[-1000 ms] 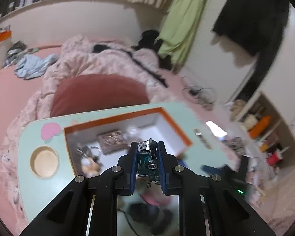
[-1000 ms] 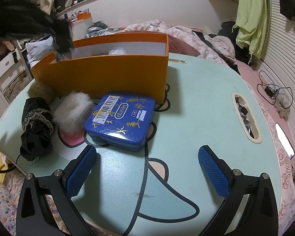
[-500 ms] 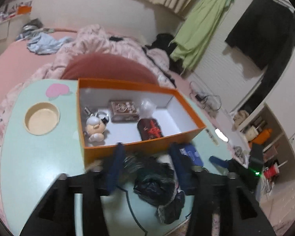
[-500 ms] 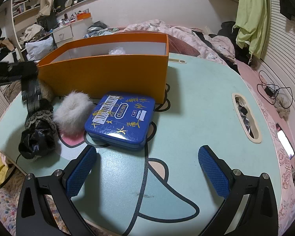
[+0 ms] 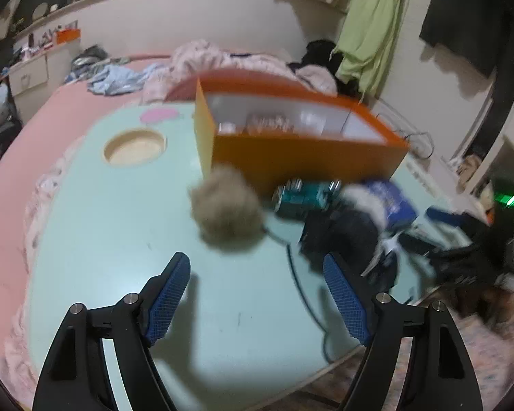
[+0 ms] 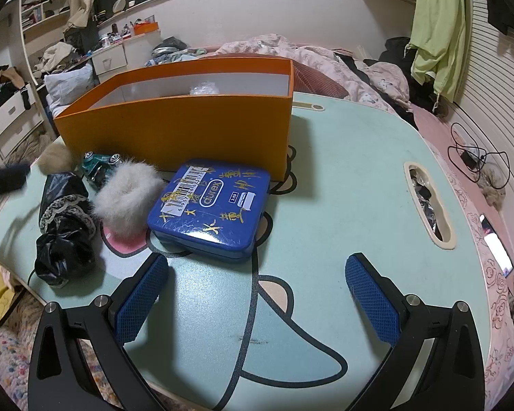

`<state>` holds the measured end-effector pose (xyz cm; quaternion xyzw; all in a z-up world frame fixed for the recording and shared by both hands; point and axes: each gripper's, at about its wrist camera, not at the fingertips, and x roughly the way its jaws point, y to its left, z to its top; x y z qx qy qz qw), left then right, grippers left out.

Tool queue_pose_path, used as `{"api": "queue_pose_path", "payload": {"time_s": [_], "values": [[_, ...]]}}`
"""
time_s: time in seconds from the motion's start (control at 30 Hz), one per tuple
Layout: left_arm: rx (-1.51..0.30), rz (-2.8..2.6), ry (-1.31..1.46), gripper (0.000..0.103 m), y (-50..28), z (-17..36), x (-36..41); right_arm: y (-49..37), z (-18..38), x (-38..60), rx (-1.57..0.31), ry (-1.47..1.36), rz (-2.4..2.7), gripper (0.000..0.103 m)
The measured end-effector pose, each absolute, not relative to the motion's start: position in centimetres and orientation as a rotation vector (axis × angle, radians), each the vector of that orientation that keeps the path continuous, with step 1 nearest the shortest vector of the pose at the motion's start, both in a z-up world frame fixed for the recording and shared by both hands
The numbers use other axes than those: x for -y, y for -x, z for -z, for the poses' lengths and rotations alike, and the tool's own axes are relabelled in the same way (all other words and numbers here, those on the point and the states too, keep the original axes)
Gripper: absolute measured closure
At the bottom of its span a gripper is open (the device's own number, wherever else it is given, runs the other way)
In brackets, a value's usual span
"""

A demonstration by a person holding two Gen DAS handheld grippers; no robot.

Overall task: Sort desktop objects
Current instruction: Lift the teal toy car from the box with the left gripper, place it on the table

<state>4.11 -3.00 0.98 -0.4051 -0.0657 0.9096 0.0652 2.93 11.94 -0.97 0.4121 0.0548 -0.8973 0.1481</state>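
Observation:
A teal toy car (image 5: 305,198) lies on its side on the table, against the front wall of the orange box (image 5: 308,157), between a tan pompom (image 5: 226,209) and a black lace cloth (image 5: 339,236). My left gripper (image 5: 255,267) hovers low over the table short of them, its jaws opening with nothing between them. In the right wrist view the car (image 6: 99,167) sits behind a white fluffy ball (image 6: 128,198), next to a blue tin (image 6: 212,205) and the orange box (image 6: 174,133). My right gripper (image 6: 257,267) is open over bare table in front of the tin.
The mint table (image 5: 120,222) has a round cup recess (image 5: 134,145) at the left and a long slot (image 6: 428,202) holding small items at the right. A phone (image 6: 495,243) lies past its right edge. A bed with pink bedding lies behind.
My left gripper, earlier shut on the teal car above the box, has opened and sunk to table level. The car now lies on the table outside the box. The right gripper kept still.

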Motion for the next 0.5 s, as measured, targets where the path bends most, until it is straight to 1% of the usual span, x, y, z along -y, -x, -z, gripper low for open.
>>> {"api": "queue_pose_path", "payload": {"time_s": [0.03,0.1,0.13,0.33,0.4,0.43,0.47,0.5], "values": [[0.122,-2.790,1.169,0.018,-4.4,-0.7,2.4,-2.9,1.0,-11.9,-0.157,-1.185,2.581,0.000],[-0.059,-2.826,1.161,0.004,-4.7,0.2,0.4,-2.9,1.0,-11.9,-0.162,-1.185,2.584,0.000],[-0.122,-2.832,1.157,0.001,-4.8,0.5,-0.3,-2.9,1.0,-12.0,-0.159,-1.185,2.584,0.000],[-0.110,-2.819,1.130,0.000,-5.1,0.8,-0.4,-2.9,0.5,-12.0,-0.159,-1.188,2.587,0.001],[-0.104,-2.833,1.130,0.000,-5.2,0.8,-0.2,-3.3,0.1,-11.3,-0.200,-1.173,2.573,0.008],[-0.104,-2.834,1.131,0.000,-5.3,0.8,-0.2,-3.7,-0.3,-10.7,-0.241,-1.153,2.564,0.017],[-0.106,-2.835,1.131,0.000,-5.3,0.8,-0.3,-4.0,-0.8,-9.9,-0.285,-1.121,2.550,0.021],[-0.106,-2.835,1.130,0.000,-5.4,0.8,-0.4,-4.4,-1.2,-9.5,-0.307,-1.097,2.534,0.021]]}}
